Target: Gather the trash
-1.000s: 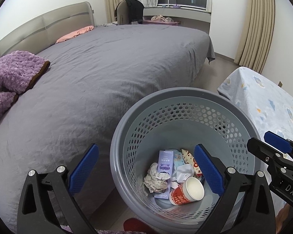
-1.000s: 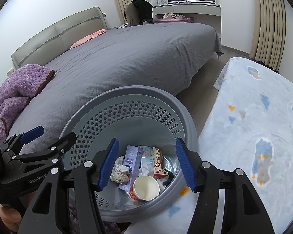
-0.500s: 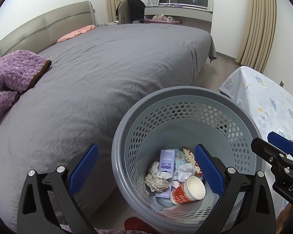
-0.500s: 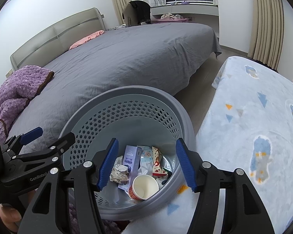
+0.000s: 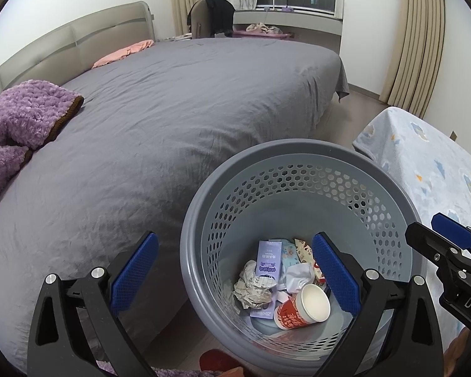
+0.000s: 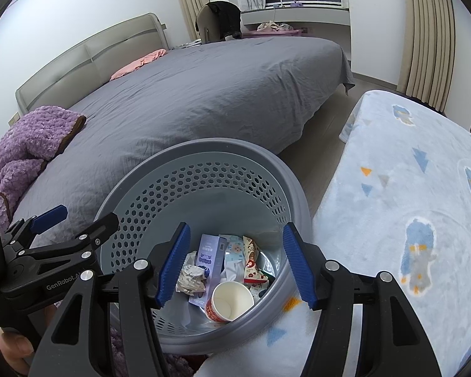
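A grey perforated trash basket (image 5: 298, 147) stands on the floor beside the bed; it also shows in the right wrist view (image 6: 223, 144). Inside lie a red paper cup (image 5: 304, 309), crumpled paper (image 5: 251, 289), a purple carton (image 5: 268, 262) and snack wrappers (image 5: 303, 246). The cup (image 6: 229, 303) and carton (image 6: 208, 251) show in the right wrist view too. My left gripper (image 5: 235, 276) is open and empty, above the basket's left side. My right gripper (image 6: 235, 264) is open and empty, above the basket.
A large bed with a grey cover (image 5: 172, 110) fills the left and back. A purple fuzzy blanket (image 5: 18, 116) lies at its left. A light blue patterned blanket (image 6: 408, 188) covers a surface on the right. Curtains (image 5: 420, 40) hang at the back right.
Both grippers have drifted slightly back and up from the basket. Nothing was taken or let go.
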